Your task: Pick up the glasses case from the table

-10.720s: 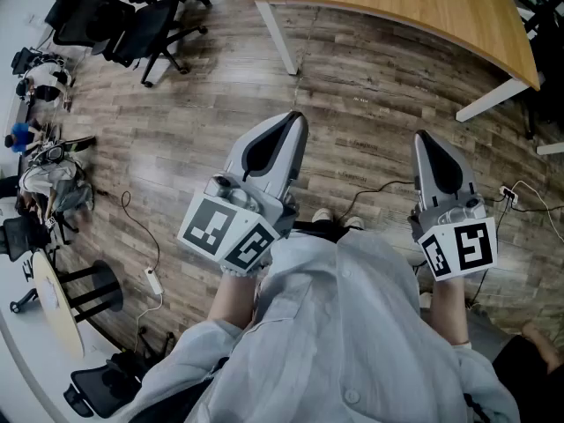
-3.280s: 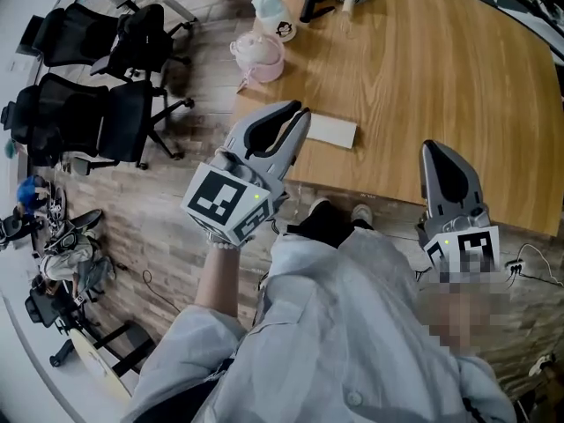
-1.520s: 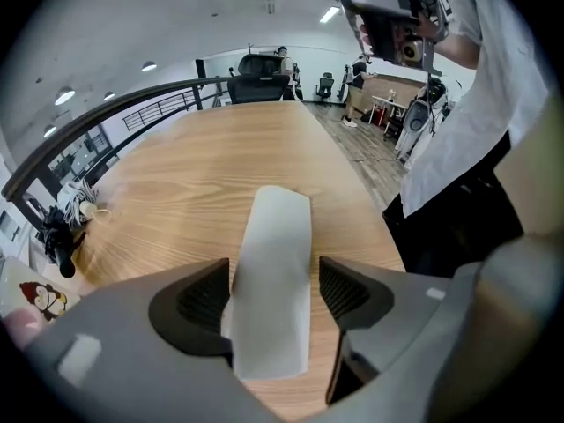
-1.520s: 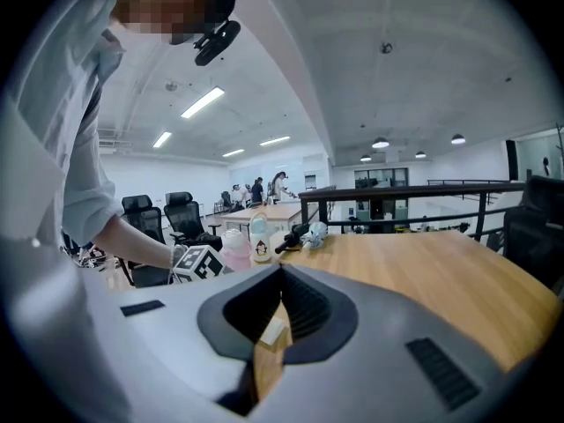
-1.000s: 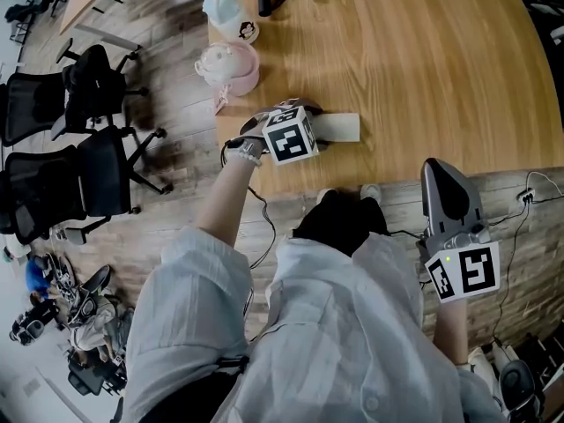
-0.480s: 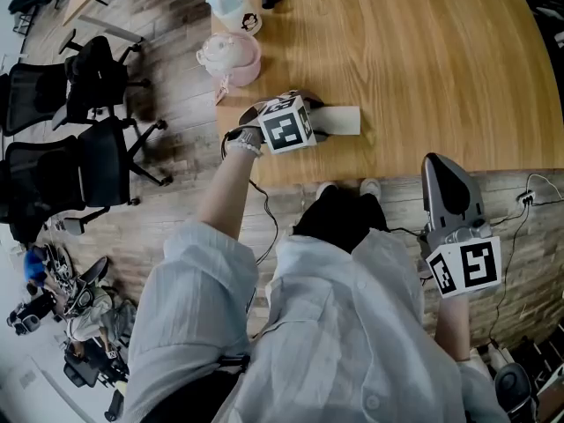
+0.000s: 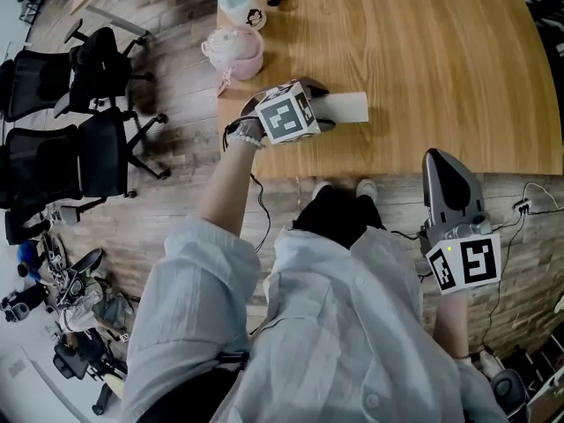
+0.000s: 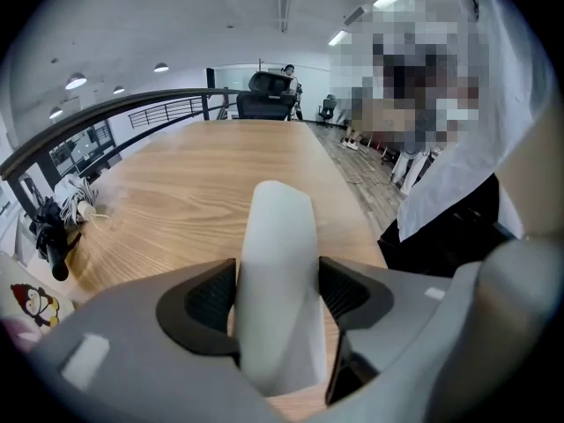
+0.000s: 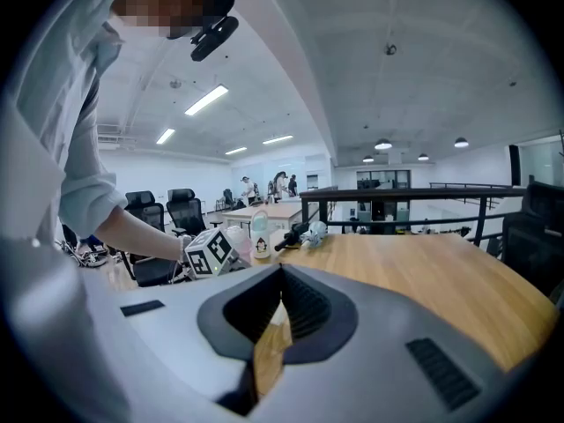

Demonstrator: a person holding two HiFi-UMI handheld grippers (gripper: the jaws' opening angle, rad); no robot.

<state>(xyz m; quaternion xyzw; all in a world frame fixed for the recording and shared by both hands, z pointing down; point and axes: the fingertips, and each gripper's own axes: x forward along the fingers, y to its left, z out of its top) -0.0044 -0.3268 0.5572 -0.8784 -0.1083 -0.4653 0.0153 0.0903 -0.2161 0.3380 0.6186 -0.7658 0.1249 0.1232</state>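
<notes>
The white glasses case [image 7: 350, 107] is lying by the near left edge of the wooden counter [image 7: 441, 51], its long axis running left to right. Its left end is being clasped by the left claw [image 8: 278, 293], jaws pressing both long sides, so the case is pointing straight ahead of it. The right claw [image 7: 443, 167], closed on nothing, is being held well apart, off the near edge.
</notes>
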